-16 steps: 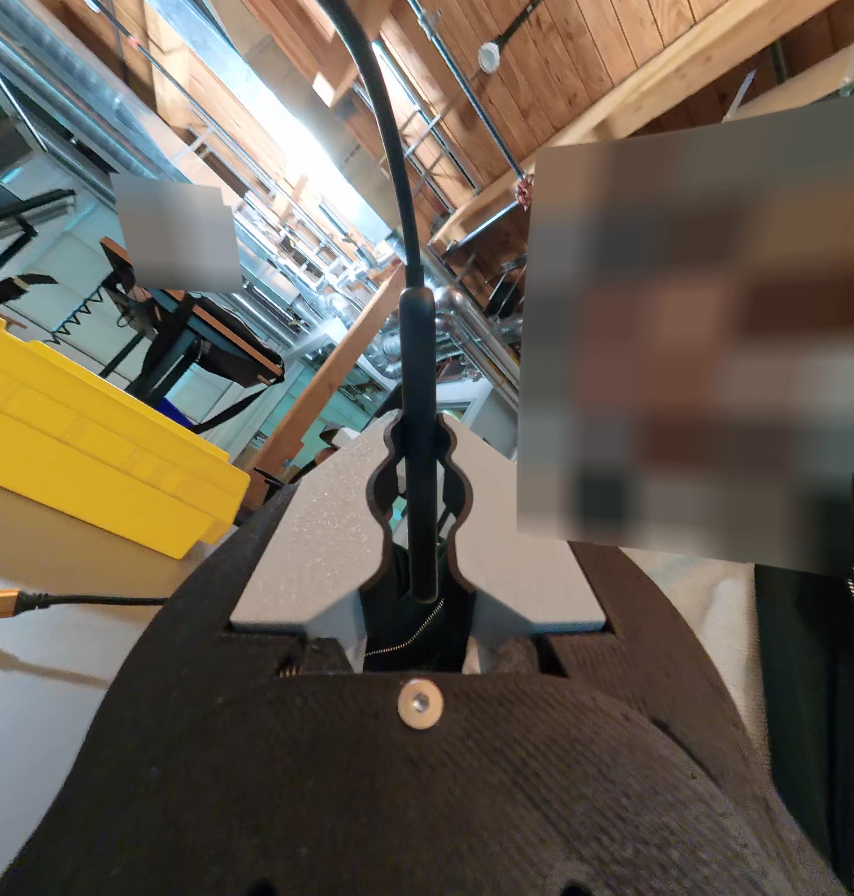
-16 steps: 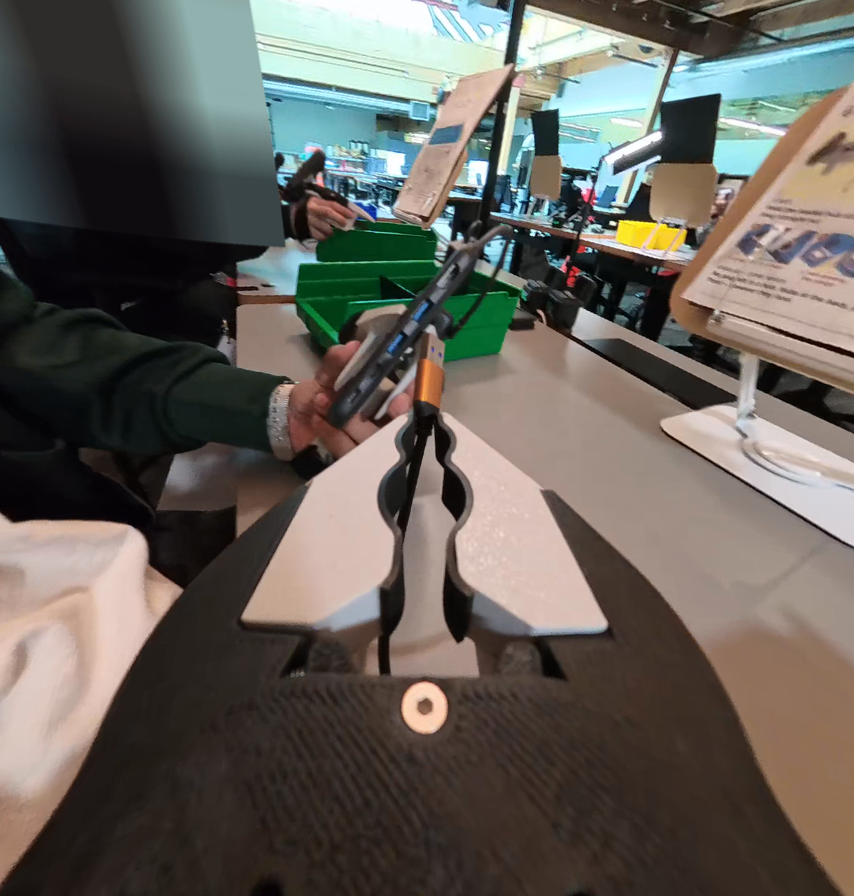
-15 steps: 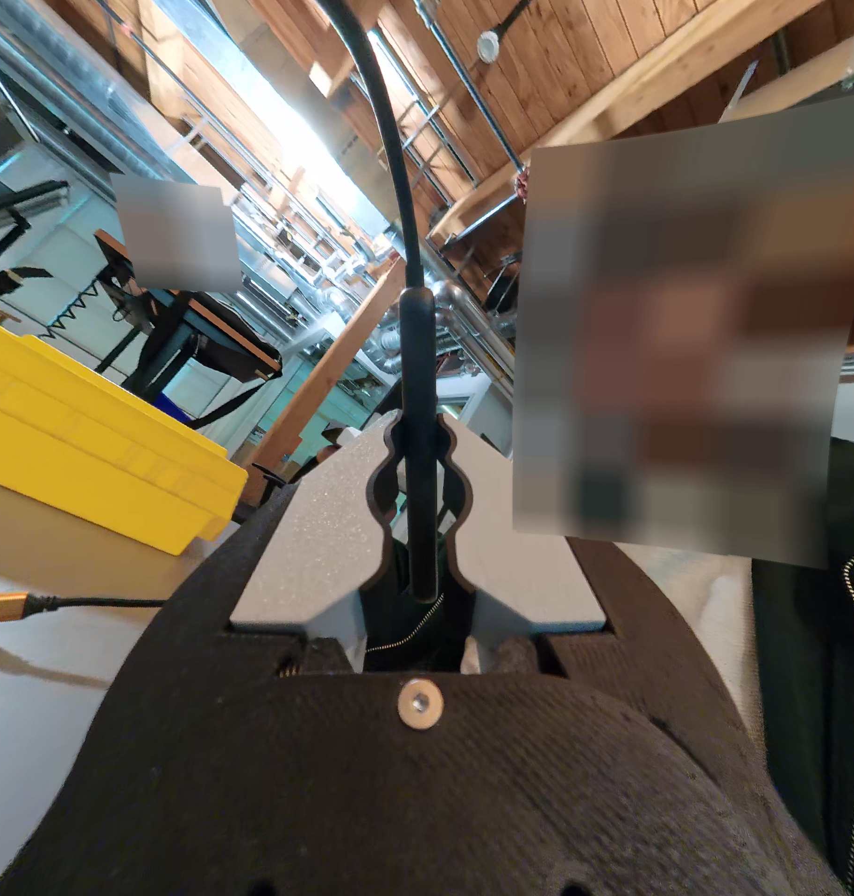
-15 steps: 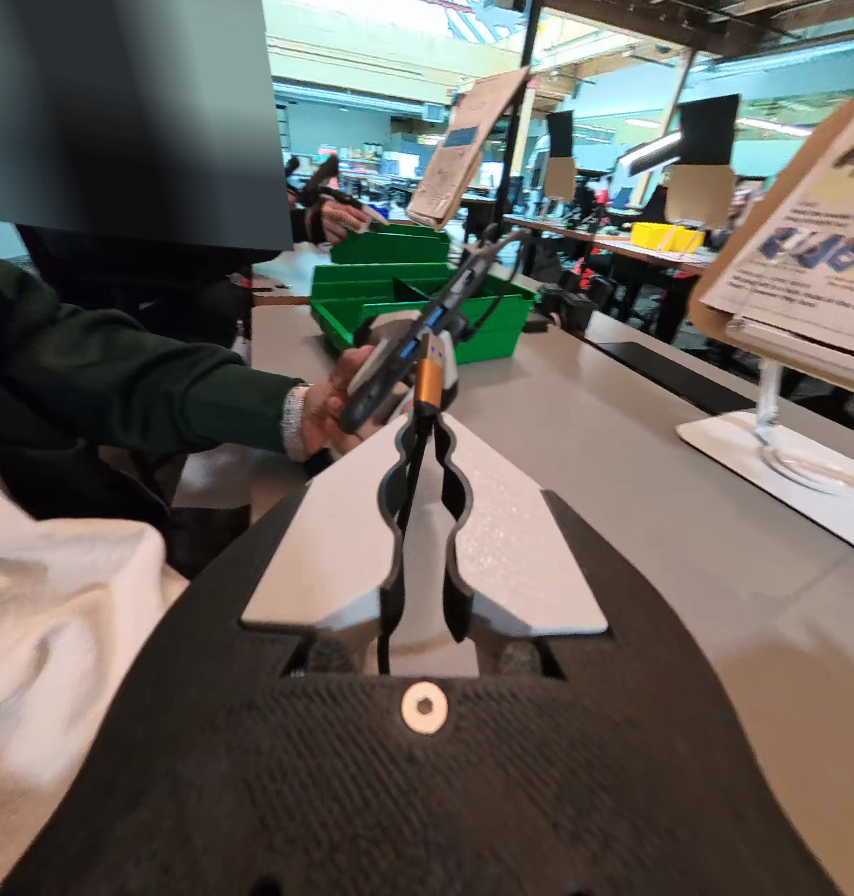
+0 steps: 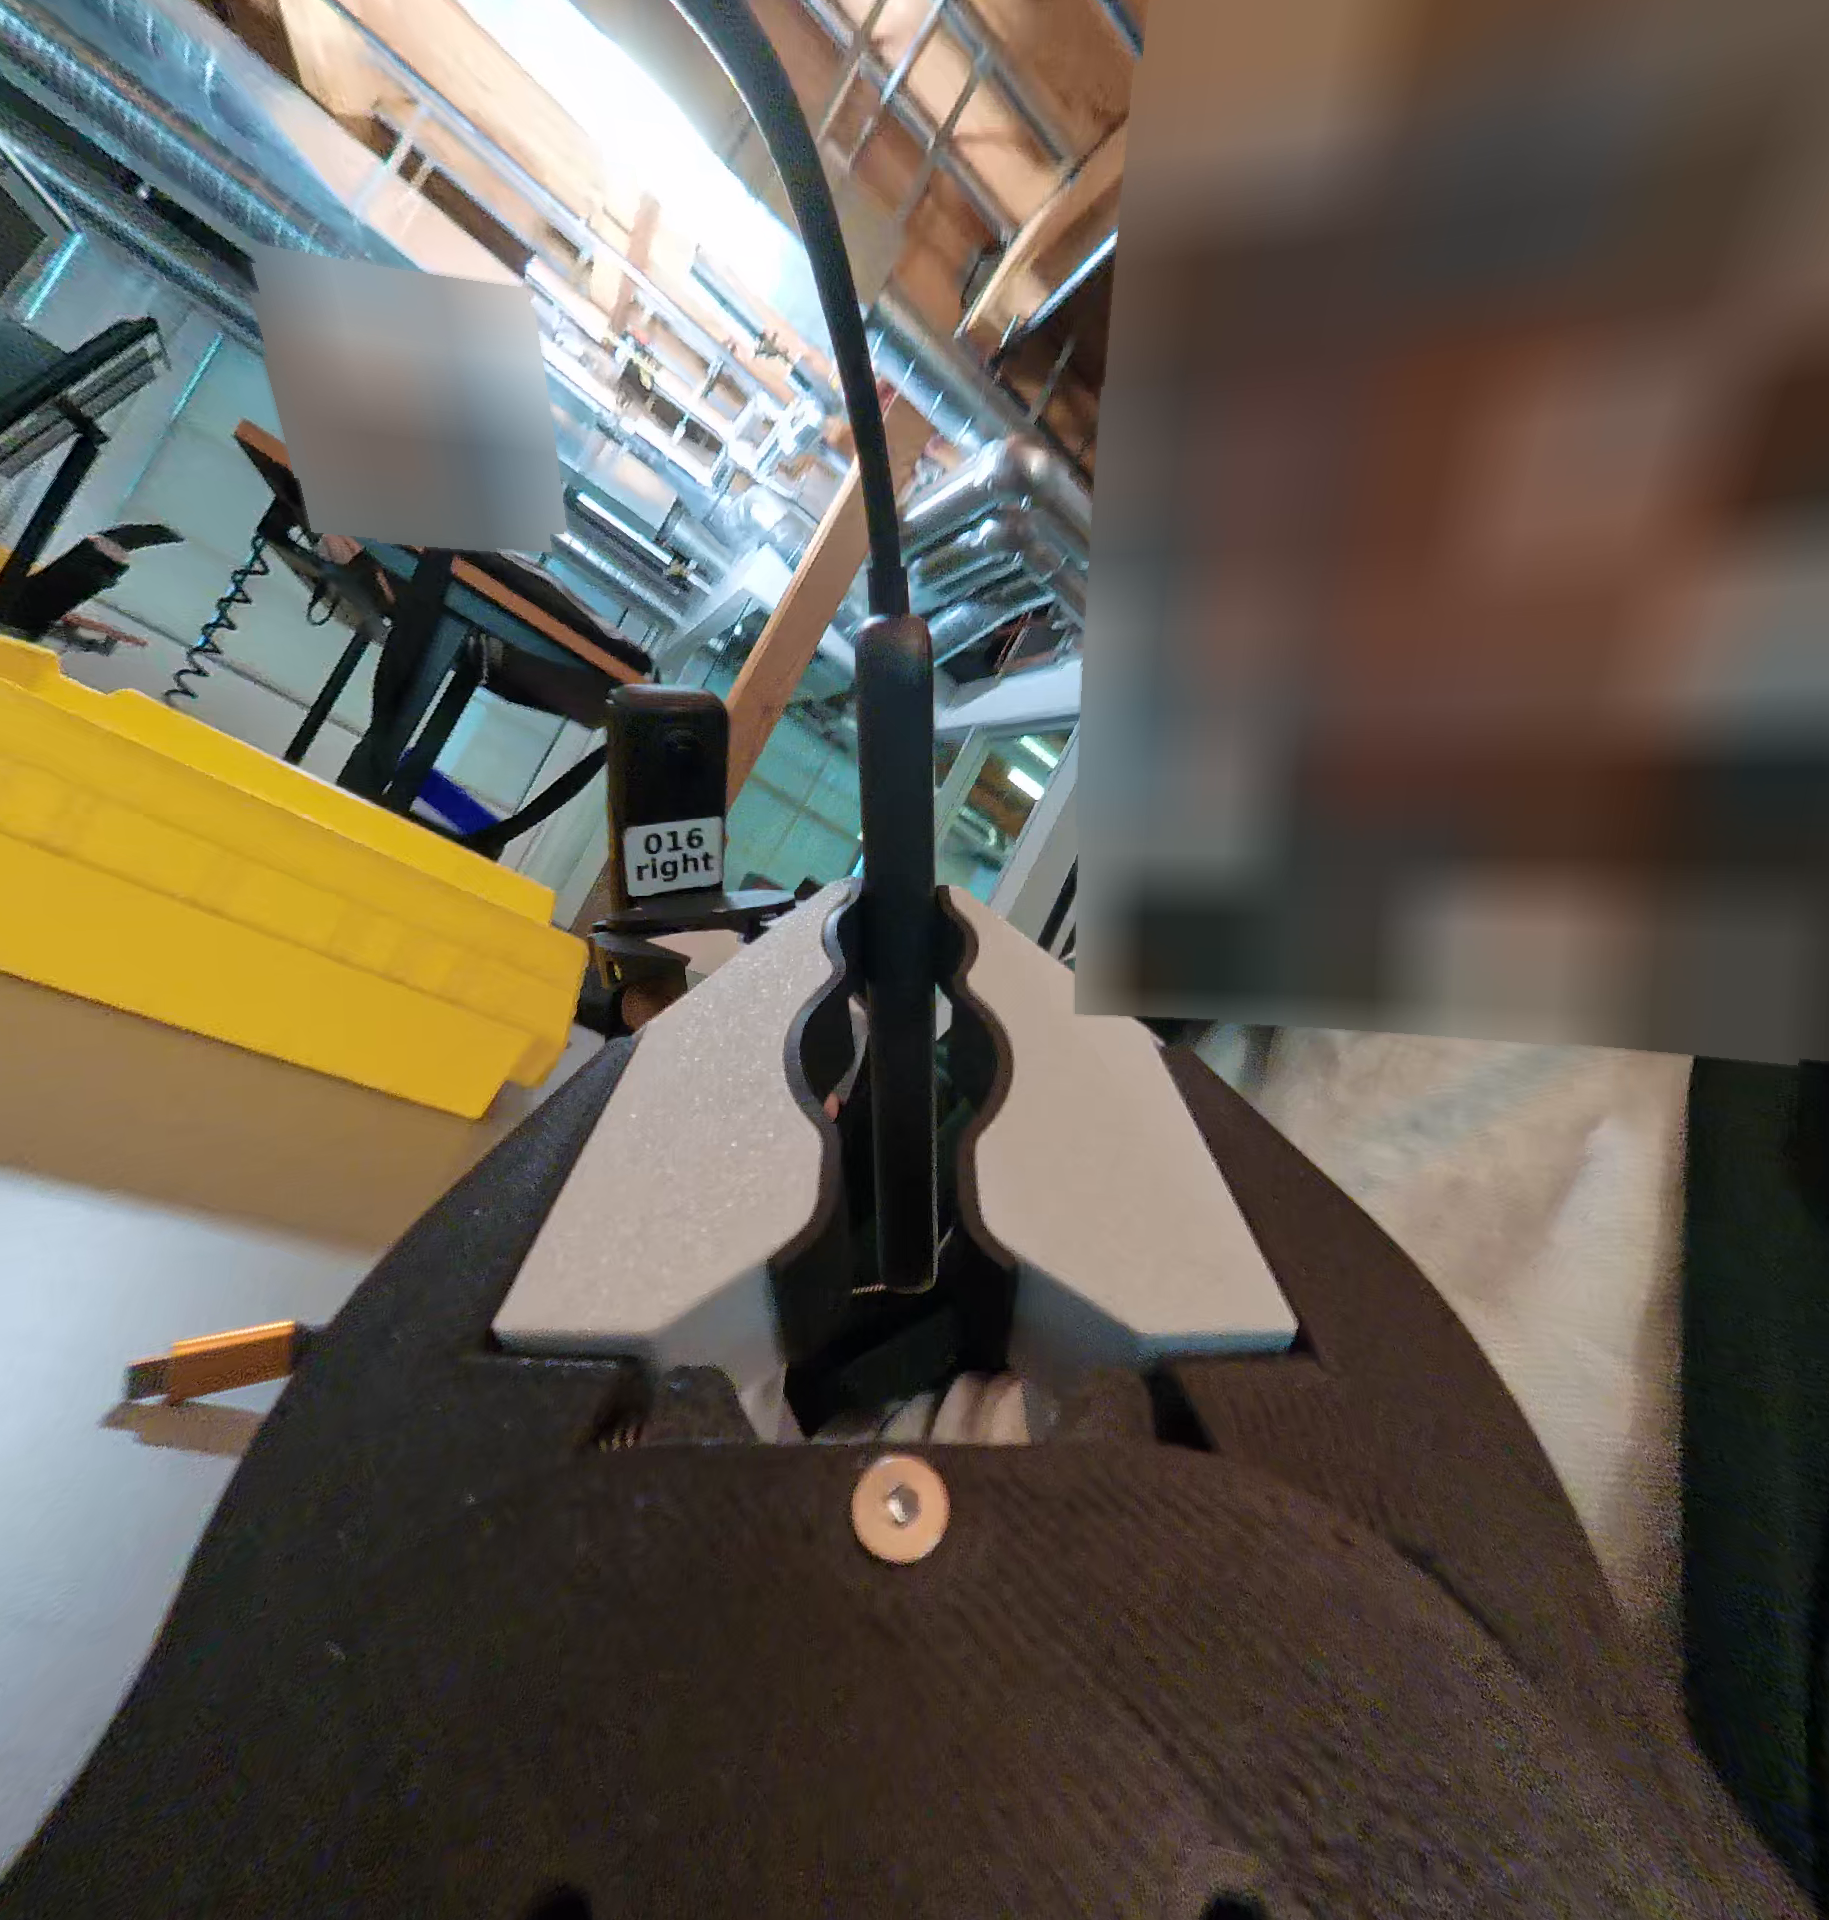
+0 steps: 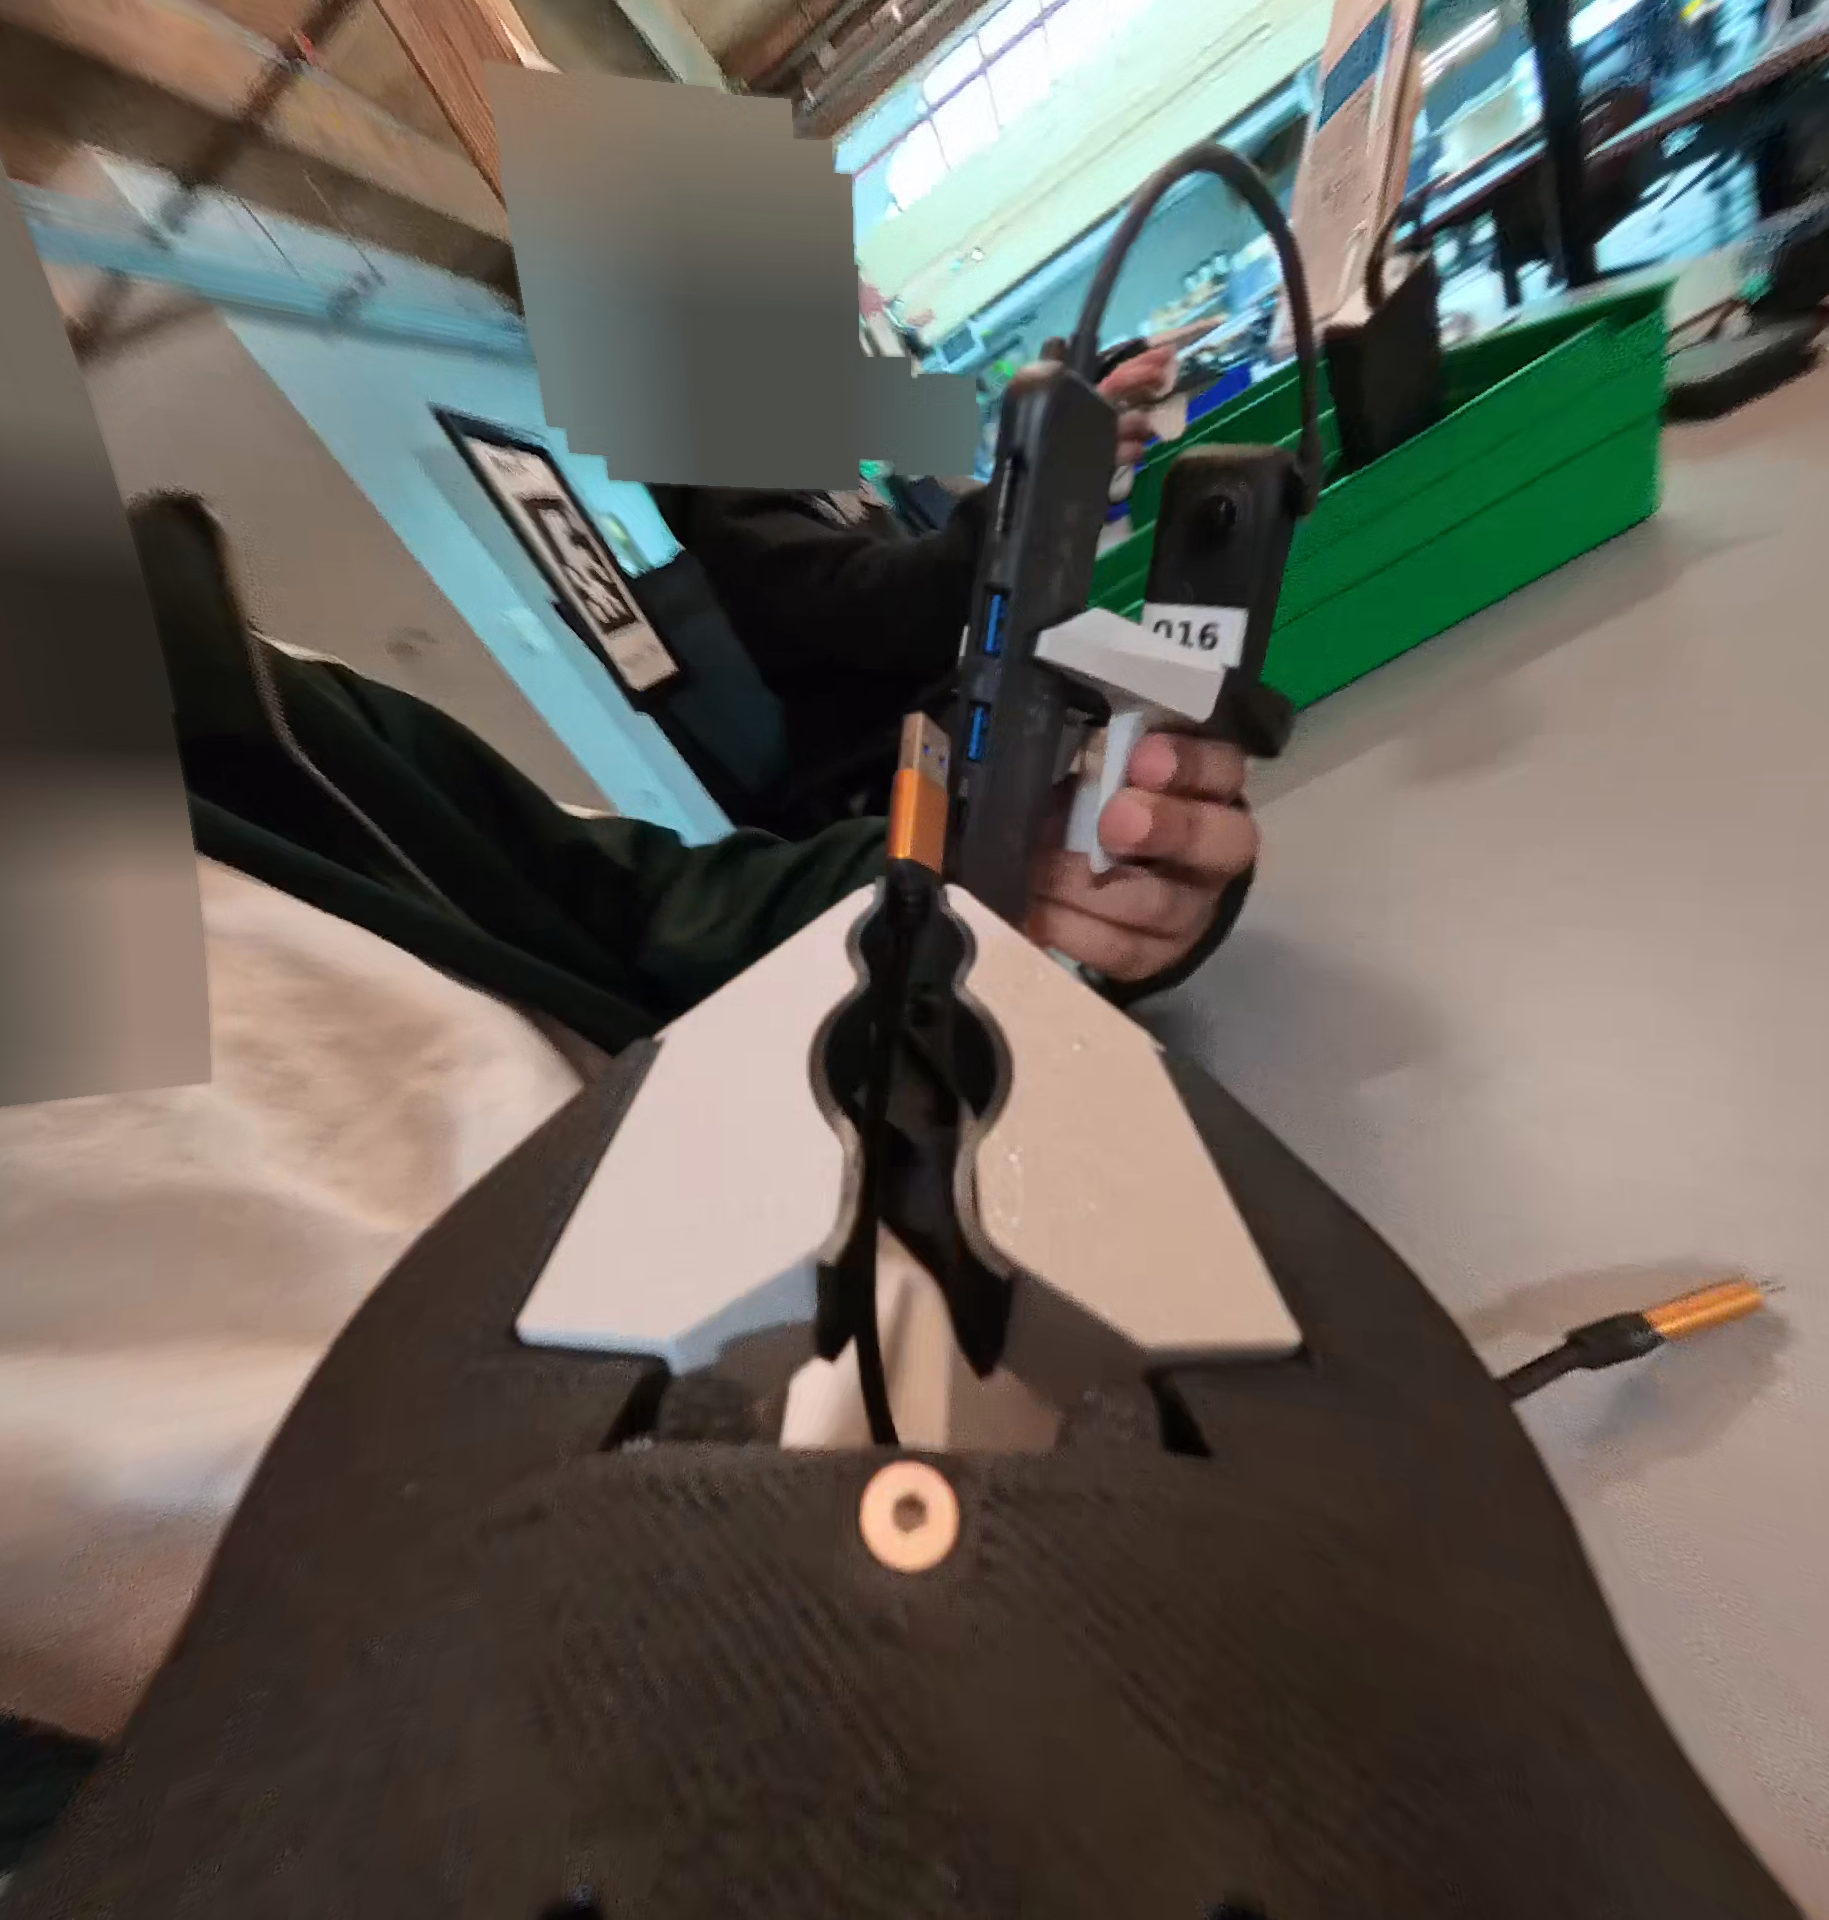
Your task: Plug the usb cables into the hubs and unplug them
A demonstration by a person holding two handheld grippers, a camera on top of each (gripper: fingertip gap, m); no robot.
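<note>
My left gripper [image 5: 894, 914] is shut on a black USB hub [image 5: 894, 935], seen edge-on and sticking up between the jaws, its black lead [image 5: 837, 260] arching overhead. In the right wrist view the same hub [image 6: 1035, 582] stands nearly upright in the left gripper [image 6: 1133, 665], its blue ports [image 6: 993, 623] facing left. My right gripper [image 6: 910, 904] is shut on a black USB cable just behind its orange plug [image 6: 920, 805]. The plug points up, close beside the hub's lower blue port and not inserted.
The cable's other orange plug lies on the grey table [image 6: 1512, 935], seen at the right in the right wrist view [image 6: 1699, 1314] and at the left in the left wrist view [image 5: 214, 1371]. A yellow bin [image 5: 214, 904] and a green bin [image 6: 1461, 499] stand on the table. A hand [image 6: 1149, 862] holds the left gripper.
The hub has swung from slanted to nearly upright and come closer to the right gripper. The orange plug now sits beside the lower blue port. The right gripper's camera has come into the left view.
</note>
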